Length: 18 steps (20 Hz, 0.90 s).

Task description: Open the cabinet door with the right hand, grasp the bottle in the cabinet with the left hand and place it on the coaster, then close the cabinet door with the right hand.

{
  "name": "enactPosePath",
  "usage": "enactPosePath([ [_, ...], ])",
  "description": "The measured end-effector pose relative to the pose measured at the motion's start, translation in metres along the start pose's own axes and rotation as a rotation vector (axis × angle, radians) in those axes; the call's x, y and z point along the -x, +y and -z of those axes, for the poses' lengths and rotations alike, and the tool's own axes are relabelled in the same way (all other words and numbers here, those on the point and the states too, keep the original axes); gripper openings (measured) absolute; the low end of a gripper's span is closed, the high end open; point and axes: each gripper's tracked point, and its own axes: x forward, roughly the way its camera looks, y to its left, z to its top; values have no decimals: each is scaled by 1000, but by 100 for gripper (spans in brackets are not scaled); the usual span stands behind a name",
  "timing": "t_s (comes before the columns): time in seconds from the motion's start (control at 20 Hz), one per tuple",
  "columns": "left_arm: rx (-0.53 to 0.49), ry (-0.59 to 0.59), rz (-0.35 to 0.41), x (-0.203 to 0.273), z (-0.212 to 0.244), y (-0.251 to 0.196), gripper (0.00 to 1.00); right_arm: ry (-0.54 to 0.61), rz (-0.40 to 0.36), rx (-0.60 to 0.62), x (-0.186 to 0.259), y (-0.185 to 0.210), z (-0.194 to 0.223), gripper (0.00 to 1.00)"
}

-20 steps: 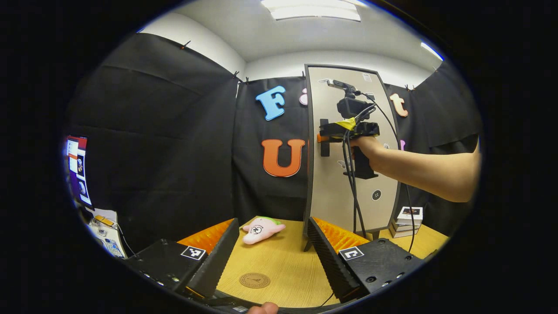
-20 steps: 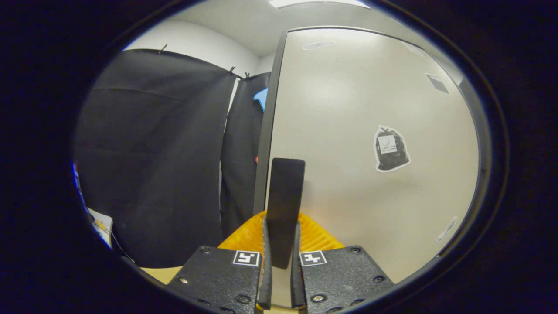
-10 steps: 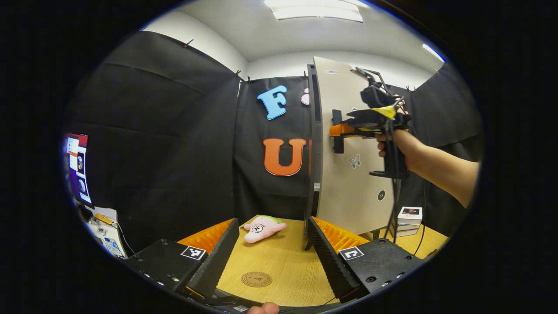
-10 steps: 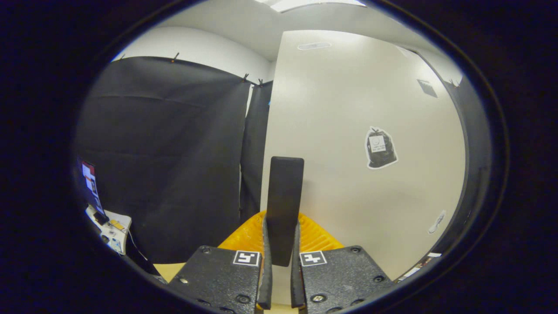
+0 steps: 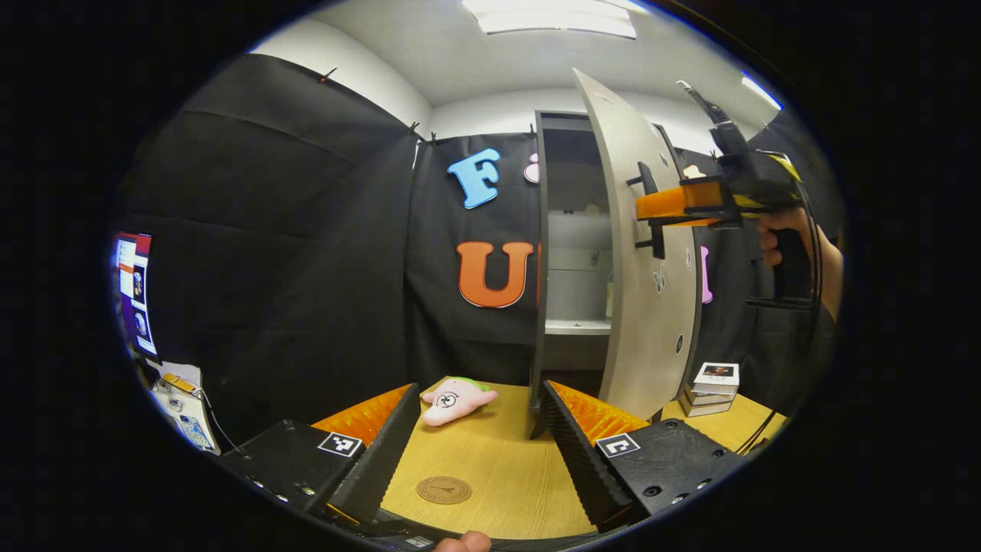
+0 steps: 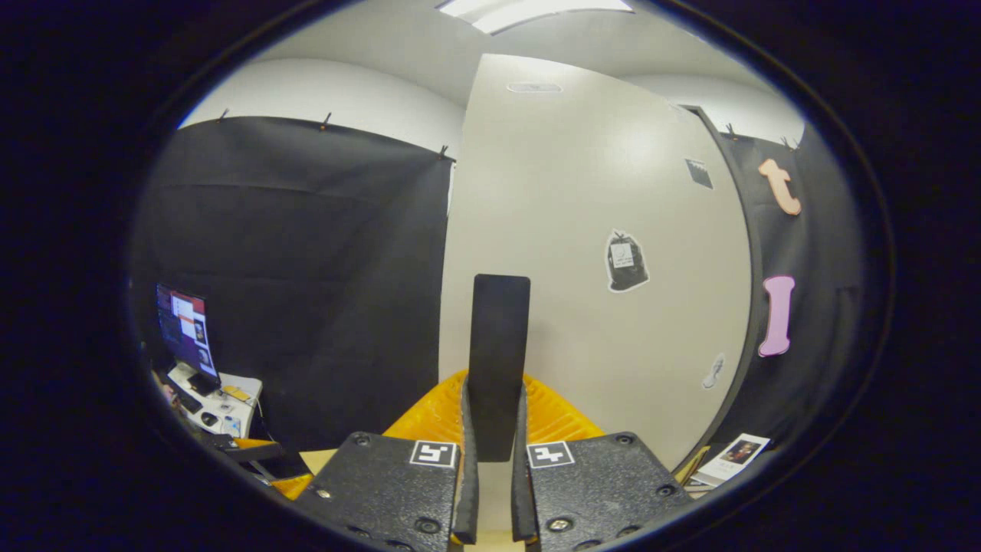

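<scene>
The tall cabinet's pale door [image 5: 647, 322] stands swung open toward me, baring white shelves [image 5: 575, 326] inside. A pale sliver, perhaps the bottle [image 5: 610, 294], peeks out beside the door's edge; most of it is hidden. My right gripper [image 5: 650, 211], held by a hand, is shut on the door's black handle [image 6: 498, 353], which fills the gap between its fingers in the right gripper view [image 6: 494, 391]. My left gripper [image 5: 480, 391] hovers open over the wooden table, holding nothing. A round brown coaster [image 5: 444, 489] lies between its fingers, near the front edge.
A pink plush toy [image 5: 456, 399] lies on the table [image 5: 506, 460] in front of the cabinet. Small stacked boxes [image 5: 713, 379] sit to the right, behind the door. A lit monitor [image 5: 134, 295] and a cluttered desk stand far left.
The right gripper has pulled the door from closed to wide open, swinging it rightward and toward me; the shelves now show. The left gripper has stayed put.
</scene>
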Motion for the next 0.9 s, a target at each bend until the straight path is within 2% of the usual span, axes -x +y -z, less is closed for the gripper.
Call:
enactPosePath([
  [0.25,-14,1,58,-4,-1,-28,95,5,44,6,21,-11,0,20],
  [0.7,-19,-28,155,-13,-11,-78,95,-28,208,-15,36,-38,0,19],
  [0.9,-30,-1,180,-11,-1,-91,95,-28,309,13,47,-58,0,19],
])
